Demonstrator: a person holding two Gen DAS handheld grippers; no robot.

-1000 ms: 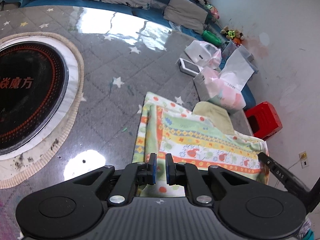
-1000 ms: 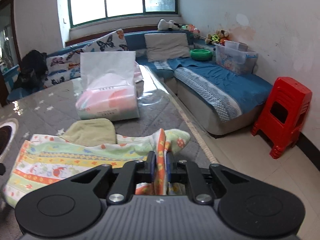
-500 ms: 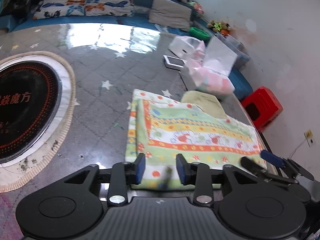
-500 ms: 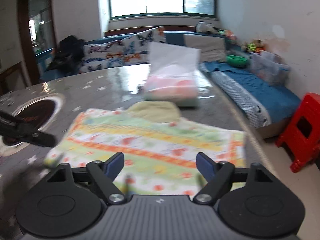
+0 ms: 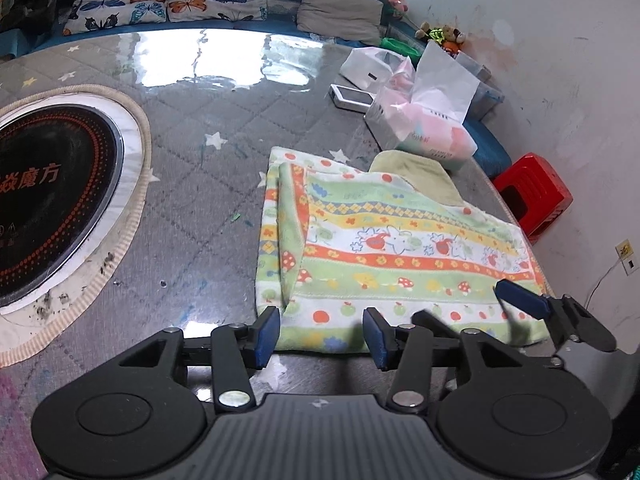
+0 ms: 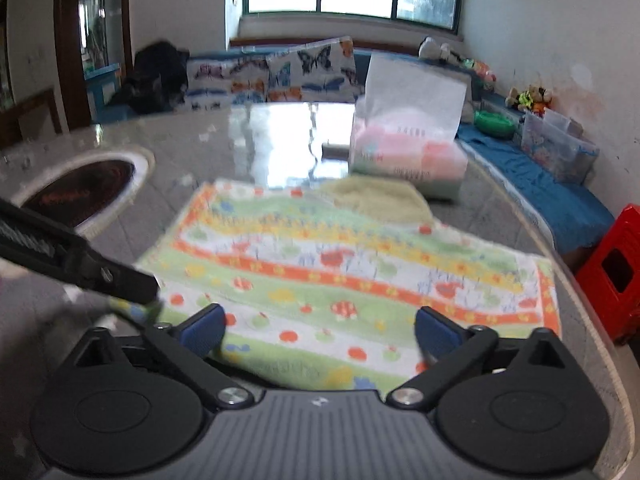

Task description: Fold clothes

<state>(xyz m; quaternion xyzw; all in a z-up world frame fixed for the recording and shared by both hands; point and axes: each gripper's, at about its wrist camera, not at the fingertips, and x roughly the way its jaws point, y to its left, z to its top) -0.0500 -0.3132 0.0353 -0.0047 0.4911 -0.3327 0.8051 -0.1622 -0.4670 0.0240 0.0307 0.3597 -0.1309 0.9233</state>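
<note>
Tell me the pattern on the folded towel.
Pastel stripes with mushrooms, flowers and fruit on the towel; clearest in the left wrist view.

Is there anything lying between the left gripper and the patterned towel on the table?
Nothing visible. The left gripper hangs right at the near edge of the patterned towel, its opening jaws empty. The tissue pack sits beyond the towel's far side.

Tissue pack [image 5: 424, 136], red stool [image 5: 532, 196], round cooktop [image 5: 48, 196] on table [image 5: 192, 200]
</note>
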